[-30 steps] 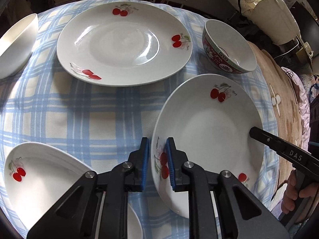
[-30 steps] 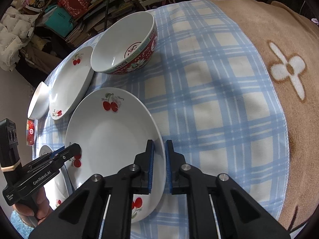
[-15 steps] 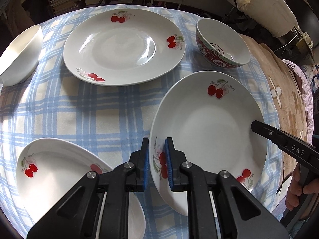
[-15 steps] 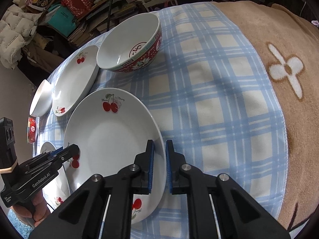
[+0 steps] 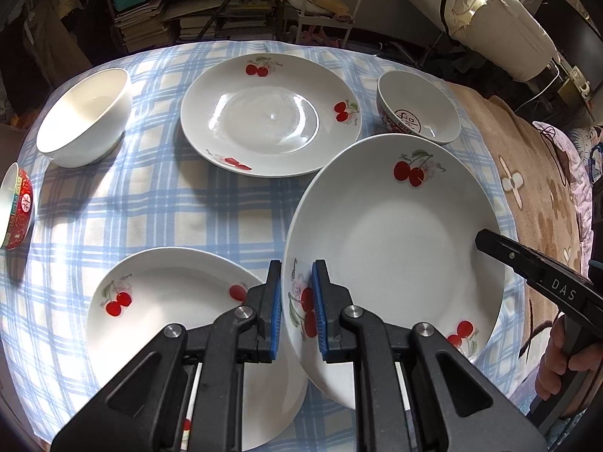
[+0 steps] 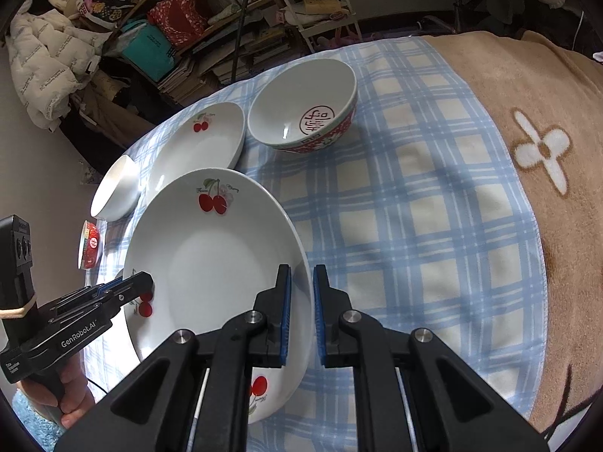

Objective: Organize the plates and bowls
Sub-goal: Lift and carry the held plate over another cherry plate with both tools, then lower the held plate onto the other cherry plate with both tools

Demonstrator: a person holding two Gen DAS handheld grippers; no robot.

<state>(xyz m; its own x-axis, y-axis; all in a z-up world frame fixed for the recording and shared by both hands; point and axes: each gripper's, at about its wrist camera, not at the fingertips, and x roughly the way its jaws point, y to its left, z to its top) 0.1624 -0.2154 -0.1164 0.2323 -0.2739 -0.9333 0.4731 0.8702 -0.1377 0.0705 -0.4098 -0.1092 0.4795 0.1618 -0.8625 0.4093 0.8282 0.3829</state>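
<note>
A white cherry-print plate (image 5: 399, 241) is held in the air above the checked cloth, tilted. My left gripper (image 5: 296, 293) is shut on its left rim. My right gripper (image 6: 300, 301) is shut on its right rim; the plate also shows in the right wrist view (image 6: 215, 260). A second cherry plate (image 5: 173, 324) lies on the cloth below and left of the held one. A third cherry plate (image 5: 269, 115) lies at the far middle. A plain white bowl (image 5: 84, 113) sits far left. A red-patterned bowl (image 5: 418, 113) sits far right.
Another red-patterned bowl (image 5: 15, 207) stands at the table's left edge. The blue checked cloth (image 5: 169, 203) covers a round table over a brown blanket (image 6: 527, 120). Shelves of books and bags (image 5: 196, 7) stand behind the table.
Both grippers have lifted the held plate higher and drawn back, so more of the table shows. The plate below on the left has come further into view.
</note>
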